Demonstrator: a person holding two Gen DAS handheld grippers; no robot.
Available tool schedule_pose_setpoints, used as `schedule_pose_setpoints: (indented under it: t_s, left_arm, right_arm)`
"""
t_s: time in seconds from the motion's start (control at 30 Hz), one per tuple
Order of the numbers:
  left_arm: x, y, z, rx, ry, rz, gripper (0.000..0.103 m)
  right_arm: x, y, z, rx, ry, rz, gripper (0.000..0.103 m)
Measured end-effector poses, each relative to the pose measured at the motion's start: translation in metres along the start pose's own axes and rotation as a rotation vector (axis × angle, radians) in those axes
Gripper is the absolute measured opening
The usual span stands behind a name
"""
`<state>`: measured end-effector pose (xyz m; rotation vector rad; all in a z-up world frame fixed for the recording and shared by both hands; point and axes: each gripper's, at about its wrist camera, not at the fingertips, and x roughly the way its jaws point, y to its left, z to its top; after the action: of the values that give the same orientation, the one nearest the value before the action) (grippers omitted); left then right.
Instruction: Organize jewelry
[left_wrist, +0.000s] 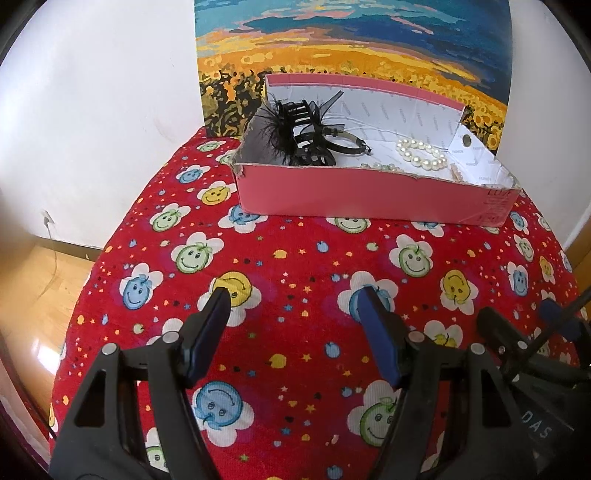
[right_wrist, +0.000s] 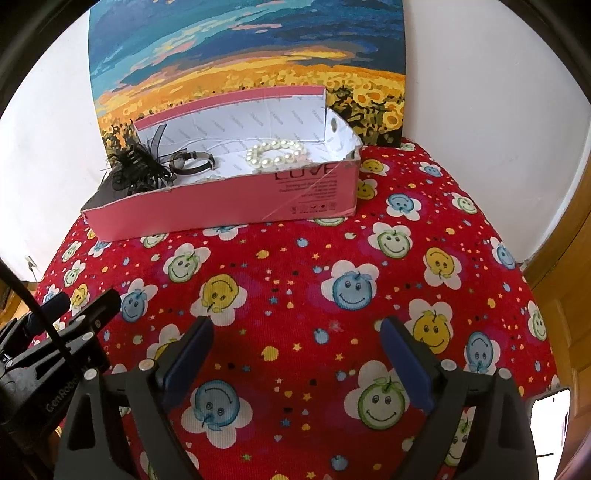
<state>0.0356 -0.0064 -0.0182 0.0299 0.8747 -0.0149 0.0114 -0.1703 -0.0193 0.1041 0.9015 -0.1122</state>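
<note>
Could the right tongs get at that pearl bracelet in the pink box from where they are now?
Probably yes. The right tongs are open and empty, the pink box has no lid, and the pearl bracelet lies uncovered near its right end. They'd only need to clear the front wall.

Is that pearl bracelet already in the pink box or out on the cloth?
In. The pearl bracelet lies on the white floor of the pink box, behind its front wall.

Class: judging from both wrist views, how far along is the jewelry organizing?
Done: pearl bracelet, black feathered hair clip and black bracelet lie inside the pink box. In hand: nothing; left gripper and right gripper are open. Left: no loose jewelry shows on the red cloth.
</note>
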Motion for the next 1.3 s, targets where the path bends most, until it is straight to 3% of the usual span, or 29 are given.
schedule_pose_setpoints:
  t_s: [1.3]
  left_arm:
    - [-0.0053, -0.0006, -0.0005, 0.004, -0.030, 0.026, 0.064]
  right_arm:
    - [-0.0027, 0.0017, -0.0003, -0.008, -0.004, 0.001, 0.093]
